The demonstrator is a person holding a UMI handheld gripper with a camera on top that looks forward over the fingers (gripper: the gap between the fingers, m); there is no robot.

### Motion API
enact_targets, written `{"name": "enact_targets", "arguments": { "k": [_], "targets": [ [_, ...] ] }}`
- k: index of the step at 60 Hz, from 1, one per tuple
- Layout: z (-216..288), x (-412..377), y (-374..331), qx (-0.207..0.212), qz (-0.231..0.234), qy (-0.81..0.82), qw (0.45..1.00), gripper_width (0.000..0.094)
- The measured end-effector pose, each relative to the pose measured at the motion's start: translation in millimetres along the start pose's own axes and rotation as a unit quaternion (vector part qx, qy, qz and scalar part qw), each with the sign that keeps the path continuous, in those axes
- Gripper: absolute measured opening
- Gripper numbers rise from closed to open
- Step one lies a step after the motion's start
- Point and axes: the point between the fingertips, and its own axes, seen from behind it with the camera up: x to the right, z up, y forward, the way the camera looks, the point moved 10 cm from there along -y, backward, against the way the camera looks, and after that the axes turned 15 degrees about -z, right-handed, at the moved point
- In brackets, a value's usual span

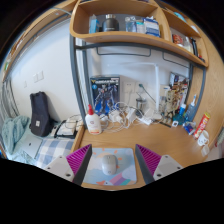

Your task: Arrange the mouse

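Hovering my gripper [113,168], fingers spread. Mouse [111,161] sits between them at 12 o'clock, long axis apparently crosswise, not pinched.

A pale mouse [109,161] with a smooth, matt plastic shell sits on a light wooden desk [170,140] with a satin sheen — the gripper [111,163] fingers on either side of it, apart, carry ribbed purple pads [149,158] that look rubbery. Above, wooden shelves [125,38] match the desk's warm finish. A white plastic bottle [93,121] looks glossy; a black bag [40,113] beside the wall appears soft, matt cloth.
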Motion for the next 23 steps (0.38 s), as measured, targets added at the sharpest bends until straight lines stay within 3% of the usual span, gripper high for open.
{"name": "enact_targets", "arguments": {
  "k": [23],
  "targets": [
    [0, 13, 2, 0.002, -0.011, -0.002, 1.0, 0.0855]
  ]
}}
